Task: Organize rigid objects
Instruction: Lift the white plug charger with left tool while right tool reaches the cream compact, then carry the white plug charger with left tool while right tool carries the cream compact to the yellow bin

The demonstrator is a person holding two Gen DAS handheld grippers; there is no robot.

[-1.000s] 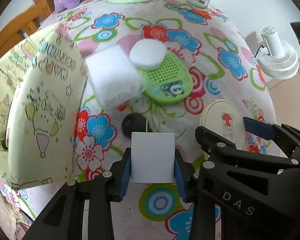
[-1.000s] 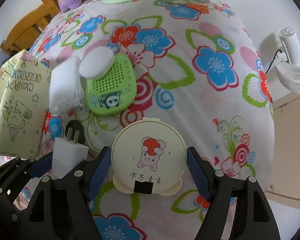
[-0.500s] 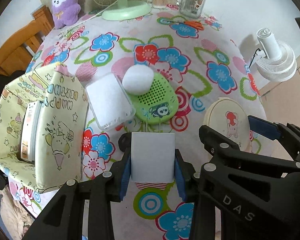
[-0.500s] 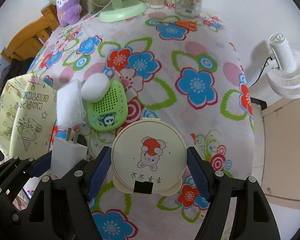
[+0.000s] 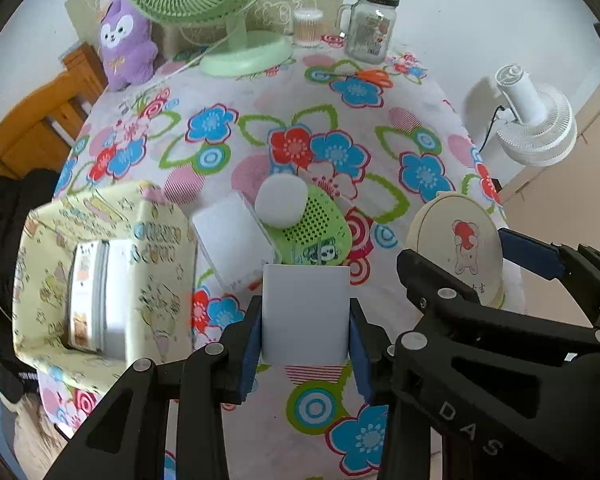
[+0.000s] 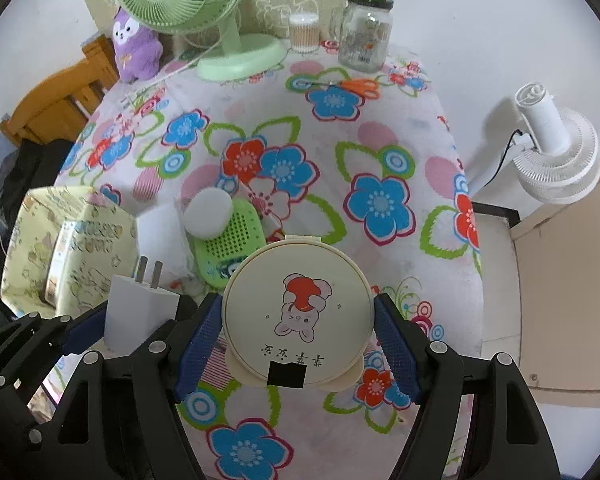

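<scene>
My left gripper [image 5: 305, 326] is shut on a white plug charger [image 5: 305, 312], held above the flowered table; the charger also shows in the right wrist view [image 6: 138, 312] with its prongs up. My right gripper [image 6: 298, 334] is shut on a round cream case with a bunny picture [image 6: 298, 312], which also shows in the left wrist view [image 5: 458, 250]. A yellow cartoon-print box [image 5: 100, 264] stands open at the left with flat items inside. A white square box [image 5: 236, 246], a white round puck [image 5: 281, 201] and a green perforated case [image 5: 316, 232] lie together mid-table.
A green desk fan [image 6: 204, 8], a purple plush [image 6: 136, 46], a cotton-swab jar [image 6: 303, 32], a glass mug jar [image 6: 364, 28] and orange scissors [image 6: 358, 86] stand at the far edge. A white floor fan [image 6: 556, 148] is off the table's right side. A wooden chair [image 6: 52, 108] is at left.
Both grippers have risen and pulled back with their objects, so the table items look smaller and the far edge with the fan and jars has come into view.
</scene>
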